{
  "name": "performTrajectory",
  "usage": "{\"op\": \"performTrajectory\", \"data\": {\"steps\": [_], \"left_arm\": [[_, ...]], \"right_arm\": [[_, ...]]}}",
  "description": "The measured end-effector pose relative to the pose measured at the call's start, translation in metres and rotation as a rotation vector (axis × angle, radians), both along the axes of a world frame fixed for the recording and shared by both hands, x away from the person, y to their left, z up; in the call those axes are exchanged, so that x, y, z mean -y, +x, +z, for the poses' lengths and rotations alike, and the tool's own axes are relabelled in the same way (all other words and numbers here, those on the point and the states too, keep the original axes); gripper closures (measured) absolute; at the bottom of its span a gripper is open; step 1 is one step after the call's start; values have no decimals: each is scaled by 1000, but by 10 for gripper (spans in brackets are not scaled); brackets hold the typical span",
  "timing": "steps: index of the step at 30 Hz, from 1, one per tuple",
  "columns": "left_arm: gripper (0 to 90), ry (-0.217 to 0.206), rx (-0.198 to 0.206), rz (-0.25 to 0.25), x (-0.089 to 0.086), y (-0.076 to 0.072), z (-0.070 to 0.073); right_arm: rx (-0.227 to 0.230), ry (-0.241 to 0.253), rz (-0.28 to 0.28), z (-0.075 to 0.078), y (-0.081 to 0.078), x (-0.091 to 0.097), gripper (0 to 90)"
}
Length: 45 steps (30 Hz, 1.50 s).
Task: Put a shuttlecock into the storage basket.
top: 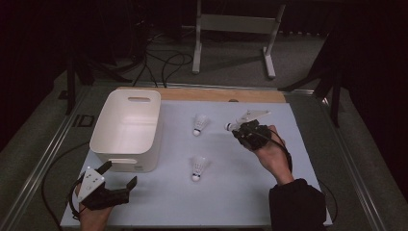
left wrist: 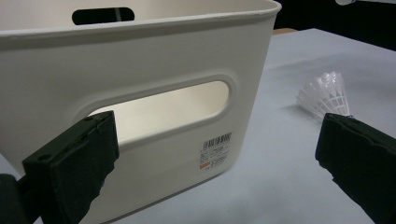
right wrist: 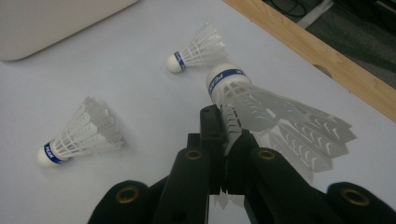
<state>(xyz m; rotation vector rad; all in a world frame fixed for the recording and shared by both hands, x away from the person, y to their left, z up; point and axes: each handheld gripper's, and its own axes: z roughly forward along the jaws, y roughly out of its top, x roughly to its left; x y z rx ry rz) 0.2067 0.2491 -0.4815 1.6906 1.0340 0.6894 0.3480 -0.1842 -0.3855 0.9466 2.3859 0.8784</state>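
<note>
My right gripper [top: 243, 129] hovers over the table's right half, shut on the feather skirt of a white shuttlecock [top: 252, 115] whose cork points left. In the right gripper view the jaws [right wrist: 224, 126] pinch the edge of that shuttlecock [right wrist: 271, 107], which has a blue band by its cork. Two more shuttlecocks lie on the white tabletop, one at the middle back [top: 199, 124] and one nearer the front [top: 197, 168]. My left gripper [top: 119, 174] rests open at the front left, just before the white bin [top: 125, 161], with nothing between its jaws [left wrist: 219, 140].
The bin [left wrist: 154, 56] has handle cut-outs and looks empty inside. A wooden strip [top: 221, 95] runs along the table's far edge. Both loose shuttlecocks [right wrist: 196, 49] [right wrist: 81, 133] lie on their sides. Cables and a stand's legs are on the floor beyond.
</note>
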Motion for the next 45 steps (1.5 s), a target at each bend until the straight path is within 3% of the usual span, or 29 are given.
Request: {"op": "performTrajectory", "data": {"steps": [27, 45], "left_arm": [[1, 2, 1, -2, 0, 0, 0], [1, 3, 3, -2, 0, 0, 0]], "right_arm": [[14, 40, 44, 9, 14, -2, 891], [26, 49, 61, 17, 20, -15, 889]]}}
